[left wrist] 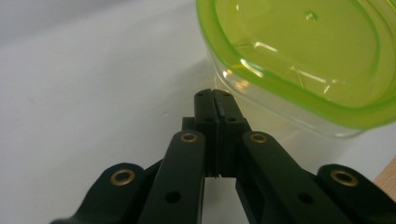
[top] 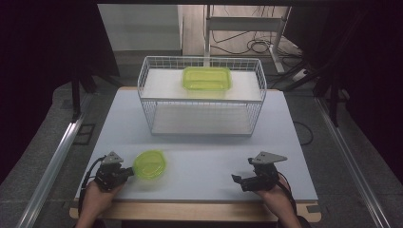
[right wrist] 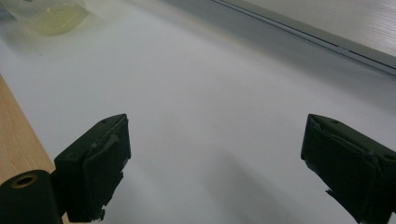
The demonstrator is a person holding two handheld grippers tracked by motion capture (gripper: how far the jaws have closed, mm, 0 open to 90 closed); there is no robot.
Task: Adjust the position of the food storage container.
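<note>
**Left jaws clenched beside the small green-lidded tub**

A small clear container with a green lid point(top: 150, 164) sits on the white surface point(top: 204, 164) near its front-left corner. The left gripper point(top: 129, 172) lies just beside it on the side nearer the left edge. In the left gripper view its jaws are pressed together with nothing between them, the tips close against the tub's clear wall point(left wrist: 261, 100). The right gripper point(top: 236, 179) rests near the front-right corner, well apart from the tub, jaws spread wide over bare surface. A wire basket point(top: 201, 97) stands toward the back edge, with a larger green-lidded container point(top: 206, 79) on its upper shelf.
</note>
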